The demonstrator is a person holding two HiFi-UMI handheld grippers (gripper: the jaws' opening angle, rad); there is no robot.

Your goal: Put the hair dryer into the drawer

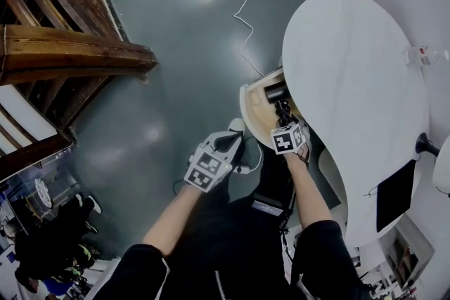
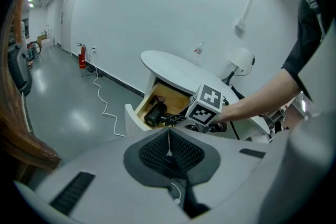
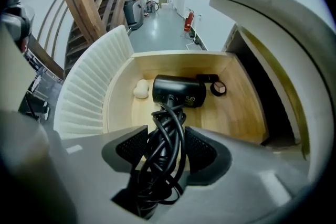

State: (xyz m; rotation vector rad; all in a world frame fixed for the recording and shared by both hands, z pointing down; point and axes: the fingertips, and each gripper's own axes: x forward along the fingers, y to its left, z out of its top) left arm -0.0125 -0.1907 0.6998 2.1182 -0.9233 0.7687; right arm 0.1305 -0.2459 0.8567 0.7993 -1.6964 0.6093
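Observation:
The black hair dryer (image 3: 178, 92) lies on the wooden floor of the open drawer (image 3: 231, 113), with its handle and bundled black cord (image 3: 165, 139) running back between the jaws of my right gripper (image 3: 167, 147). Those jaws stand wide on either side of the bundle and do not visibly squeeze it. In the head view the right gripper (image 1: 283, 110) points steeply down into the drawer (image 1: 252, 109) above the dryer (image 1: 275, 91). My left gripper (image 1: 234, 144) hangs to the left, short of the drawer. Its pads (image 2: 169, 147) are pressed together with nothing between them.
The drawer sits under a white oval table (image 1: 351, 81) with a small bottle (image 1: 422, 54) on top. A white lump (image 3: 140, 89) and a small round case (image 3: 218, 89) share the drawer. A white cable (image 1: 242, 10) trails over the grey floor. Wooden stairs (image 1: 63, 46) stand left.

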